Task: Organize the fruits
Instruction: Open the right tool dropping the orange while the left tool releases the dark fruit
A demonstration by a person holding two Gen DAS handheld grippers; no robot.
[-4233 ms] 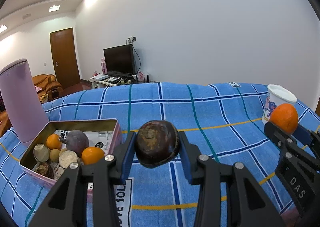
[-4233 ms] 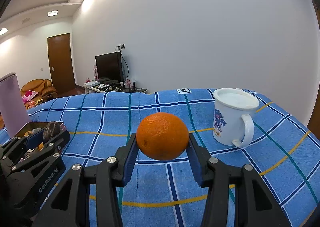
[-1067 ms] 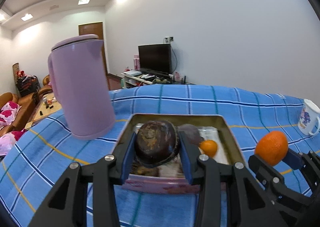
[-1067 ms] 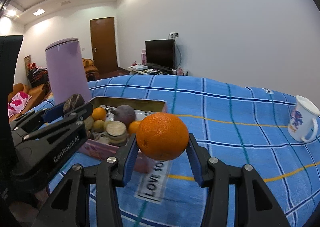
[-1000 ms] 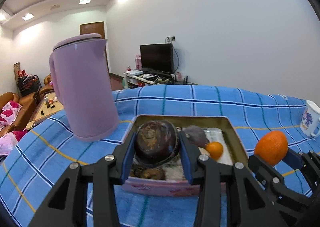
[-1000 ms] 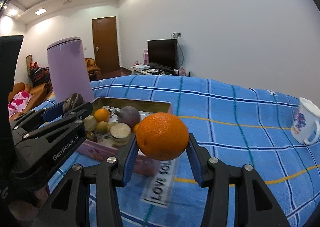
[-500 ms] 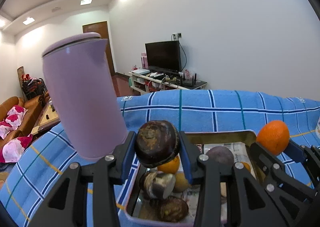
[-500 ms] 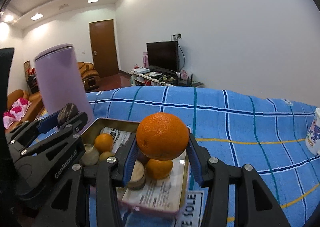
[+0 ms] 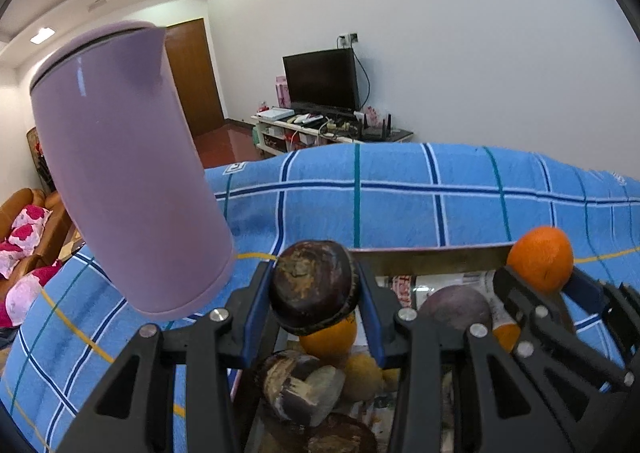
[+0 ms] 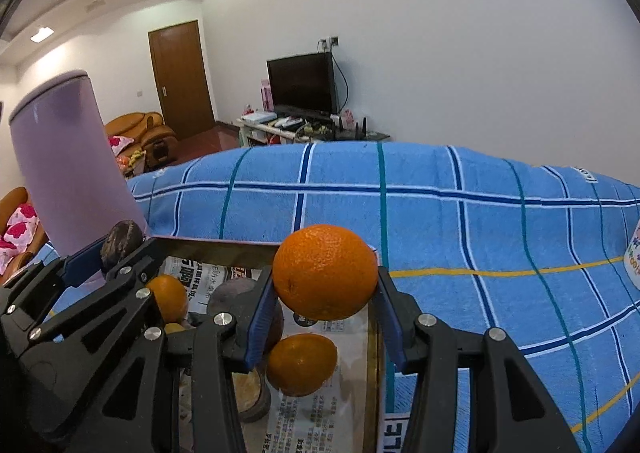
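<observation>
Blue checked cloth (image 10: 460, 221) fills mid-frame under a white wall. At left stands a purple jug (image 9: 120, 173); lower centre, a tin (image 9: 432, 259) of fruit. Above it, the right gripper (image 10: 325, 307) pinches an orange (image 10: 325, 271); the left gripper (image 9: 314, 311) pinches a dark fruit (image 9: 314, 287).

The left black plastic two-finger gripper (image 9: 315, 295) has angular fingers pierced by triangular cut-outs, with a round silver screw head at each joint and flat blue pads (image 9: 256, 313) lining the inner faces of its fingertips. The right black plastic two-finger gripper (image 10: 325, 295) has the same build: skeletal black links, silver screws, blue pads (image 10: 261, 319). Any lettering on them is too blurred to read
</observation>
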